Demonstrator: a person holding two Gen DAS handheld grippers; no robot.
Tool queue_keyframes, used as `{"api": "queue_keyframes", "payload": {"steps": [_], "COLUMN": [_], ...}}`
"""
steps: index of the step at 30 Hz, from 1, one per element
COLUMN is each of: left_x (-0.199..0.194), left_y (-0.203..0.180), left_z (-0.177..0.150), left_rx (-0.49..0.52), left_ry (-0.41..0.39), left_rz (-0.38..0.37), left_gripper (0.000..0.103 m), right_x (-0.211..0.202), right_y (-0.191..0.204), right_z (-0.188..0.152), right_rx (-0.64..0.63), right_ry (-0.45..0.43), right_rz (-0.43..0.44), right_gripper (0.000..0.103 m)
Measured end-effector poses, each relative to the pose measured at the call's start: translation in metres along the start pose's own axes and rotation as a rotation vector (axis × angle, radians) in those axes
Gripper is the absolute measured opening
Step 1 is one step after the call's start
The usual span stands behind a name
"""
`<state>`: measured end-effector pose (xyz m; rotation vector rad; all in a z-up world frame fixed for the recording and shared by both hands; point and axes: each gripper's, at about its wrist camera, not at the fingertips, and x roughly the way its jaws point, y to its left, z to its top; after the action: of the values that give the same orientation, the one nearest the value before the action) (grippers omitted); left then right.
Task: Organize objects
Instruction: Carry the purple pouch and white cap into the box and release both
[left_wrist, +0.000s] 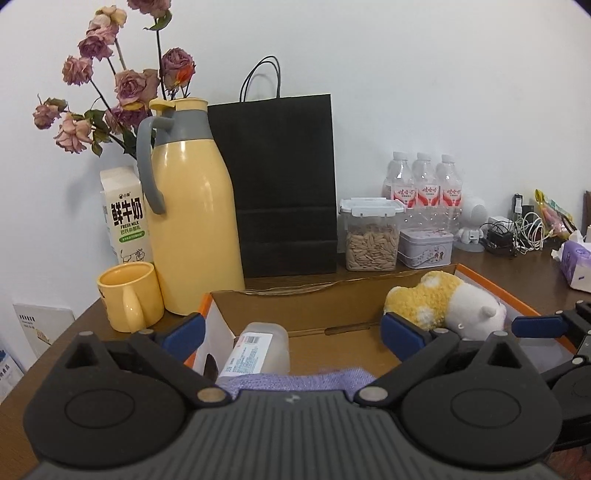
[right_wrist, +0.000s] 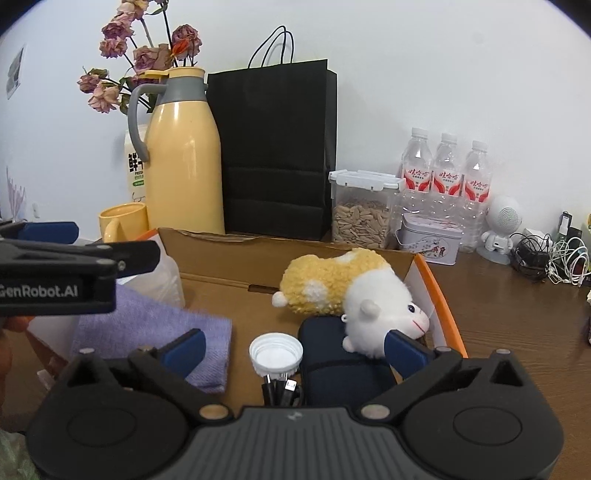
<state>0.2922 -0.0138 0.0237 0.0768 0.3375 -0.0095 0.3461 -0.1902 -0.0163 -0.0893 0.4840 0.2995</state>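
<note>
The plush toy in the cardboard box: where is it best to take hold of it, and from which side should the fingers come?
Probably grip the plush toy across its yellow body, coming from above. It lies on its side in the cardboard box, white head resting on the dark pouch beside the box wall, so sideways approaches look blocked. The body is soft and the right gripper stands open.

Box mostly filled, bare floor only at its far middle

The plush toy (right_wrist: 343, 291) and dark pouch (right_wrist: 332, 354) crowd the cardboard box (right_wrist: 258, 254) on the right, the purple cloth (right_wrist: 155, 325) and plastic bottle (left_wrist: 264, 347) on the left; behind the box the yellow thermos (right_wrist: 184, 155), black paper bag (right_wrist: 277, 147) and seed container (right_wrist: 360, 210) stand close together
</note>
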Motion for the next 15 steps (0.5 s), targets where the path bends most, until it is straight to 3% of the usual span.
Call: {"api": "queue_keyframes", "payload": {"steps": [15], "left_x": [-0.024], "left_y": [0.001], "left_z": [0.01], "left_rx": [-0.017], "left_ry": [-0.072], "left_rz": [-0.002], "left_gripper": [0.103], "right_x": [-0.025], "right_y": [0.002], "right_z": [0.005], "right_rx": [-0.004], "right_ry": [-0.05], "right_rz": [-0.002], "right_gripper": [0.103]}}
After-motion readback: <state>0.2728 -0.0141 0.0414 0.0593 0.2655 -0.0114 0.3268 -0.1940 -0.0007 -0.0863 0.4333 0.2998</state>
